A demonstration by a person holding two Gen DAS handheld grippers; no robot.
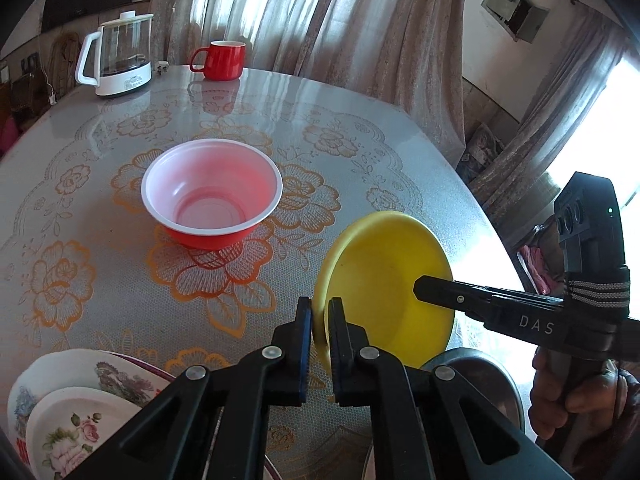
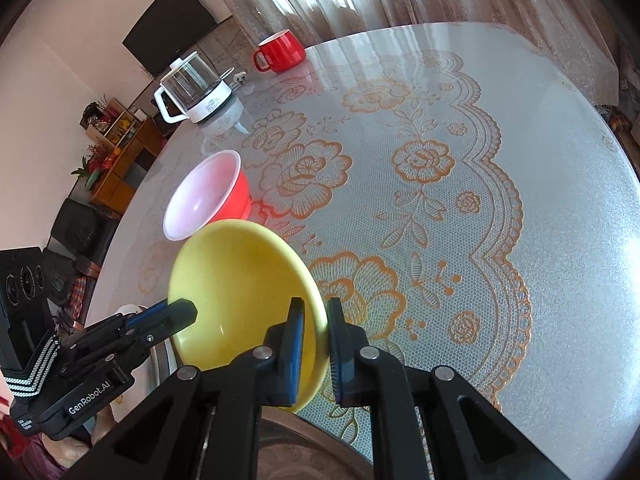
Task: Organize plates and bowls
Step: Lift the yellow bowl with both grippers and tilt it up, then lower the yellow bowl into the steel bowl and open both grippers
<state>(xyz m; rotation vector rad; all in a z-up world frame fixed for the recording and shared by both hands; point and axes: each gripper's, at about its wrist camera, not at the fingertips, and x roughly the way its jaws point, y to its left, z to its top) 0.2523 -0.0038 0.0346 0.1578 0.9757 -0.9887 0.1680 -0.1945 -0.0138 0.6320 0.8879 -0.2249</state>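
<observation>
A yellow plate (image 1: 384,280) is held tilted above the table by both grippers at opposite rims. My left gripper (image 1: 320,320) is shut on its left rim. My right gripper (image 2: 316,320) is shut on its right rim (image 2: 240,288); it shows in the left wrist view (image 1: 420,286) reaching in from the right. The left gripper shows in the right wrist view (image 2: 188,312) at the lower left. A red bowl with a white inside (image 1: 212,196) stands upright on the table beyond the plate, also in the right wrist view (image 2: 208,200).
Floral plates (image 1: 72,412) are stacked at the near left. A steel basin (image 1: 480,380) sits under the yellow plate. A glass kettle (image 1: 120,56) and red mug (image 1: 222,60) stand at the table's far edge. The round table (image 2: 480,200) has a lace-pattern cover.
</observation>
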